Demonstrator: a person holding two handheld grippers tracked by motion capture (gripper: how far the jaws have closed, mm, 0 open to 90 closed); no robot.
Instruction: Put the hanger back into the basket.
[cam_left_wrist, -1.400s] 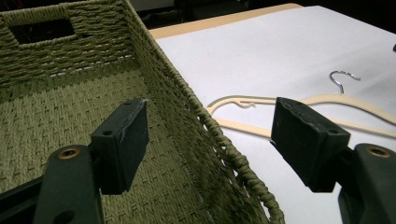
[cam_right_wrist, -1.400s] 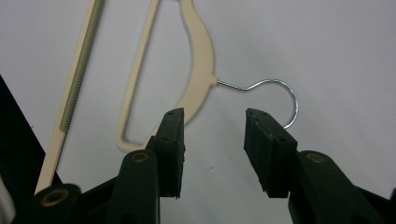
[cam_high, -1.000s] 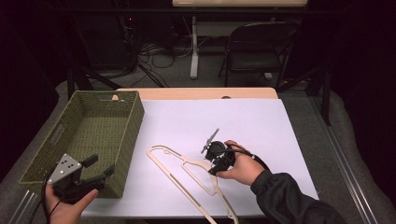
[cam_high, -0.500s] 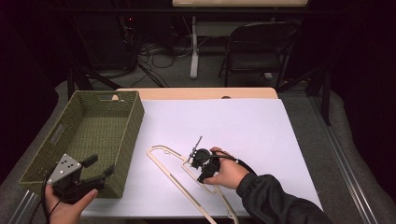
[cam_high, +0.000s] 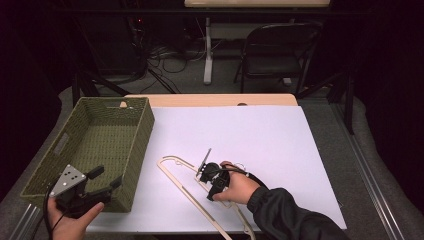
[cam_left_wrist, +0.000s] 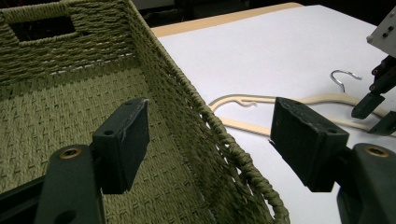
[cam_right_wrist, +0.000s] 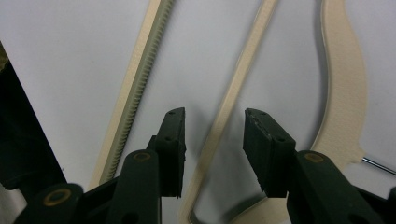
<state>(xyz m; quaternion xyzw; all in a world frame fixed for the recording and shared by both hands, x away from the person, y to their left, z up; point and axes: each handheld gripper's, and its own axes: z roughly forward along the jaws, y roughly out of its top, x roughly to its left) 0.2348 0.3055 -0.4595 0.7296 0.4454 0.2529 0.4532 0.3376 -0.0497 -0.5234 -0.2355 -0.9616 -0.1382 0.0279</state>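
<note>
A cream wooden hanger (cam_high: 169, 158) lies flat on the white table top (cam_high: 260, 135), its metal hook (cam_left_wrist: 343, 74) pointing toward the far side. My right gripper (cam_high: 206, 179) hovers low over the hanger's middle, open. In the right gripper view its jaws (cam_right_wrist: 212, 140) straddle a thin hanger bar (cam_right_wrist: 229, 112) without touching it; a ribbed bar (cam_right_wrist: 140, 79) runs to the left. My left gripper (cam_high: 109, 177) is held open at the near right corner of the green woven basket (cam_high: 145, 130), with nothing between its jaws (cam_left_wrist: 210, 140).
The basket wall (cam_left_wrist: 187, 107) passes between the left jaws' line of sight, and its inside looks bare. A wooden table edge (cam_high: 210, 100) shows beyond the white sheet. A folding chair (cam_high: 270, 55) and cables stand on the floor behind.
My right gripper has slid left and toward the near edge, onto the hanger's middle. The left gripper and the basket have stayed where they were.
</note>
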